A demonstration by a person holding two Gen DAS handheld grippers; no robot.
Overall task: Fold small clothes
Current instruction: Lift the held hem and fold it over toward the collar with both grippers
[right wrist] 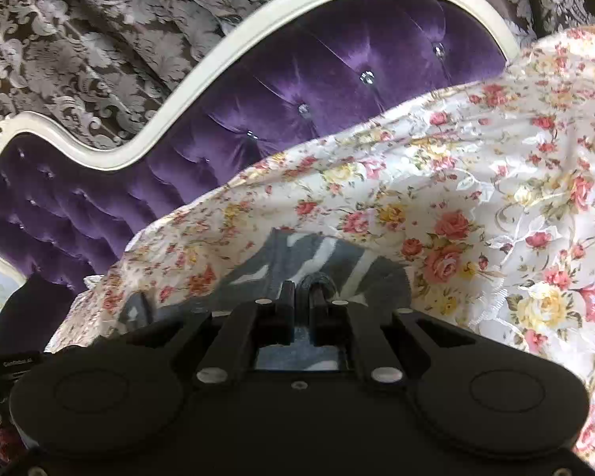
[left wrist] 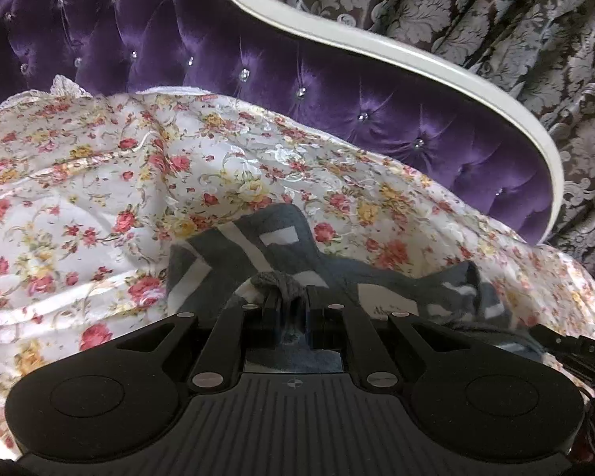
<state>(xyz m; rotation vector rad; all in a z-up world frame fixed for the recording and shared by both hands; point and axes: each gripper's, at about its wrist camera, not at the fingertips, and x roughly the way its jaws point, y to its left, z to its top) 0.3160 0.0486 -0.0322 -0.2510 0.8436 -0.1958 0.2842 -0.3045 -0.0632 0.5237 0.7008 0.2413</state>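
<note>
Both grippers pinch one small grey-and-white garment (left wrist: 281,254) lying on a floral bedspread (left wrist: 79,182). The left gripper (left wrist: 288,297) has its fingers nearly together on a bunched grey fold; the right gripper (right wrist: 302,297) is likewise clamped on an edge. Behind — a purple tufted headboard (left wrist: 218,51); bedspread lies free all round.
</note>
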